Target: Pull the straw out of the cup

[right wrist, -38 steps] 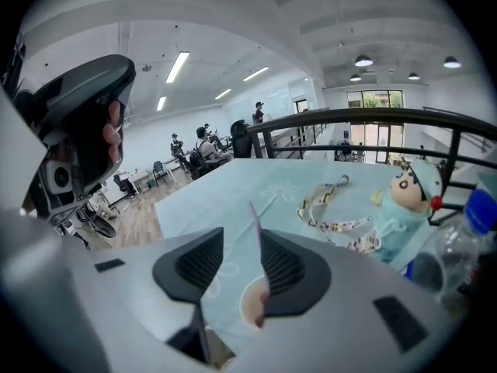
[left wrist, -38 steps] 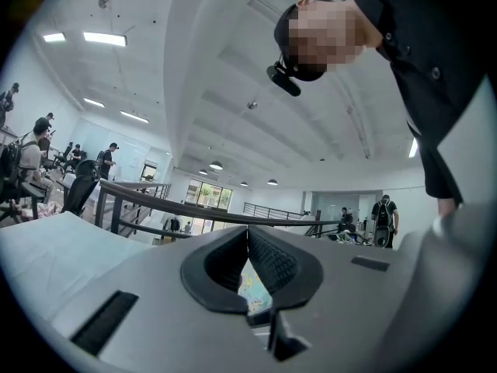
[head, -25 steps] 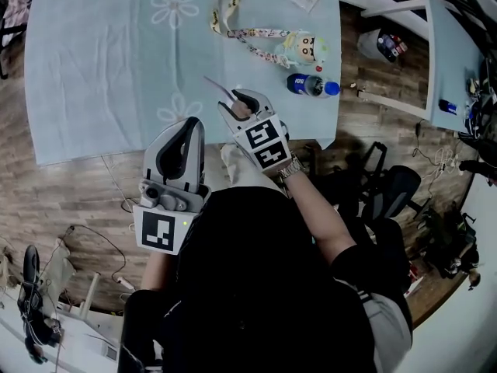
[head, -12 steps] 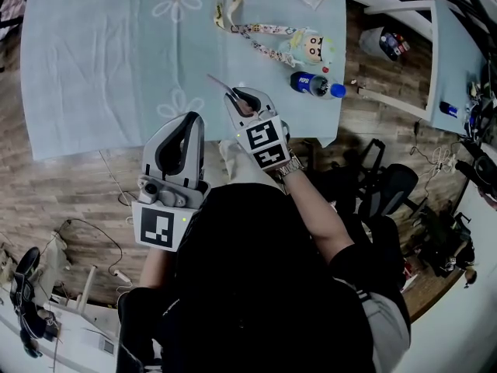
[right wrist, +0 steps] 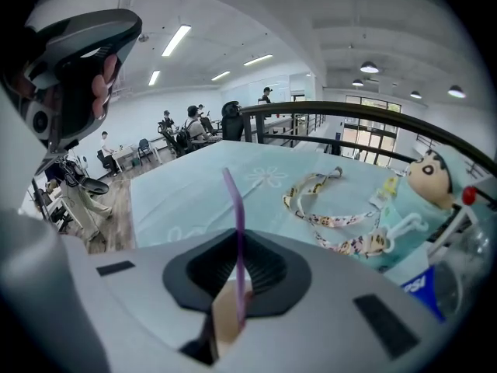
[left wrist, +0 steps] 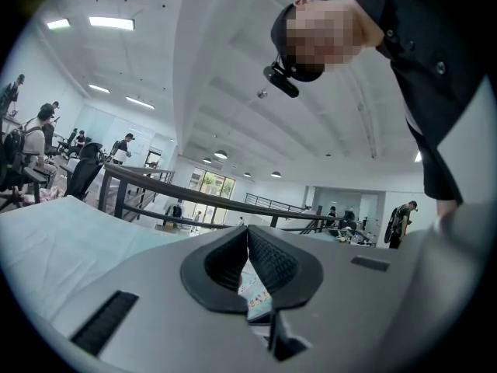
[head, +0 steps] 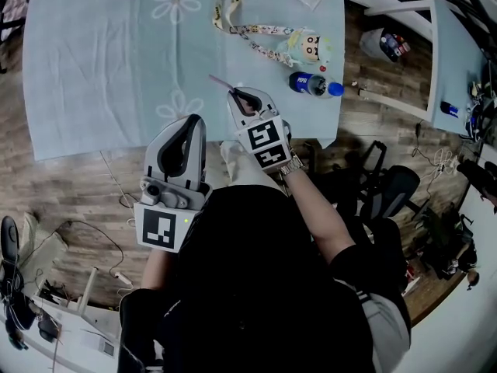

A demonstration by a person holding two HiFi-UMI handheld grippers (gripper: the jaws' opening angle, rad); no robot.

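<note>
No print reads clearly: the bottle on the worktop bears white letters on blue (too small to make out).

straw: purple;
tablecloth: pale blue, w/ white flower outlines;
lanyard: yellow-white, small multicolour cartoon print;
doll: black hair, pale green body;
bottle: dk blue label, blue cap;
floor: brown wood grain;
left gripper: lt grey shell, black pads; cube white w/ black square marker;
right gripper: same grey & black; same b/w markers;
person's top: black
</note>
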